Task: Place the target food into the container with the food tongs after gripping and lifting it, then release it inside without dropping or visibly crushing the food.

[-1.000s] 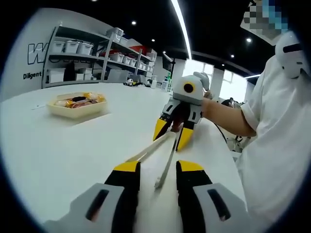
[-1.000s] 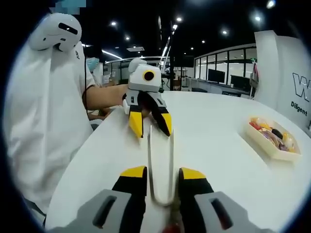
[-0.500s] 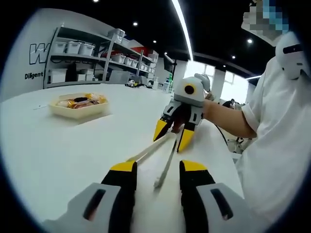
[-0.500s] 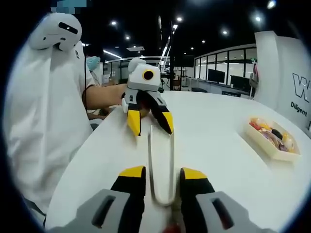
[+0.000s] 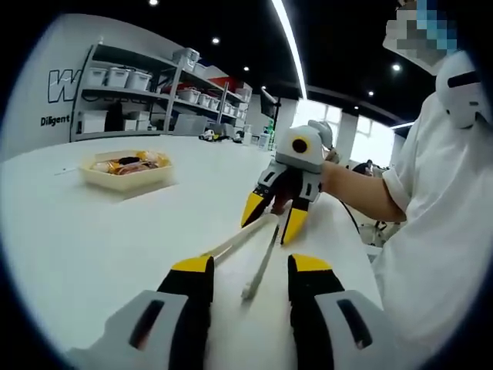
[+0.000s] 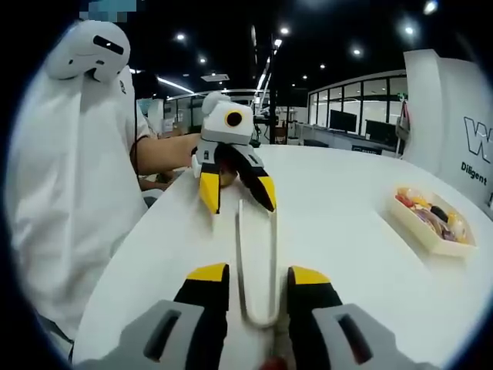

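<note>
The tongs (image 6: 256, 262) lie flat on the white table (image 5: 92, 231) between the two grippers, untouched. In the right gripper view their closed bend sits near, between the right gripper (image 6: 256, 279)'s spread jaws, and their two tips reach far toward the left gripper (image 6: 235, 191), whose jaws stand apart just above them. In the left gripper view the tips of the tongs (image 5: 258, 254) lie near, between the left gripper (image 5: 250, 271)'s open jaws, with the right gripper (image 5: 271, 216) spread over the far end. Neither claw grips anything.

The tray (image 5: 127, 171) with the food (image 5: 123, 163) sits well apart, far left in the left gripper view; the tray (image 6: 427, 223) is to the right in the right gripper view. No separate container can be made out.

The step in hand looks like picking up the tongs. To do it well, close on both arms partway along, not at the bend, so that squeezing works the tips. Grip lightly at first; the thin metal may slide on the smooth top.
</note>
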Demonstrator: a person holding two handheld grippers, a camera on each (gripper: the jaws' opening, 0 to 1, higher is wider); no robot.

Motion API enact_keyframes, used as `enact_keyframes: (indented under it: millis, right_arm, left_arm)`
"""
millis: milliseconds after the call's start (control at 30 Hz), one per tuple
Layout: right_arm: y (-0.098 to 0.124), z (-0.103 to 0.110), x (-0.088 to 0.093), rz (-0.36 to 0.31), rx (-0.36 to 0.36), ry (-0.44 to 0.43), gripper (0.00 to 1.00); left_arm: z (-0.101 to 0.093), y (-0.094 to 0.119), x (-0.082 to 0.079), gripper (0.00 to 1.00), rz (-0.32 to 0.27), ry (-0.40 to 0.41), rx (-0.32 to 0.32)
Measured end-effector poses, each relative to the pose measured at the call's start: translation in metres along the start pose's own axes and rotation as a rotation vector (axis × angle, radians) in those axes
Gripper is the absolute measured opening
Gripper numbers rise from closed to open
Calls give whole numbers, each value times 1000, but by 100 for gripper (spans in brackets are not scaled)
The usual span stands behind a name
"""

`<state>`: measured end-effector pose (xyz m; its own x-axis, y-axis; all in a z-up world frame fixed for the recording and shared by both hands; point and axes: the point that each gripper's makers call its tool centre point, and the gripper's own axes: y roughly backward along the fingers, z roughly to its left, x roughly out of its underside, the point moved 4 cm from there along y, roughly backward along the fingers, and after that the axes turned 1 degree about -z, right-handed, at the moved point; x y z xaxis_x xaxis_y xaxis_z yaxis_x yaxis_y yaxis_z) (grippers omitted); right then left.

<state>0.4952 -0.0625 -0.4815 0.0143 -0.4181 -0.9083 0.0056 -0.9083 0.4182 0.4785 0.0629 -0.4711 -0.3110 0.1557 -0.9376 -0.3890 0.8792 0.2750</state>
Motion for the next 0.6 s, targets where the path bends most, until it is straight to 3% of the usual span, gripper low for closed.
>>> enact_keyframes:
  millis: [600]
  right_arm:
    - [0, 0, -2, -5, 12, 1, 25]
  left_arm:
    - [-1, 2, -3, 41, -11, 2, -7]
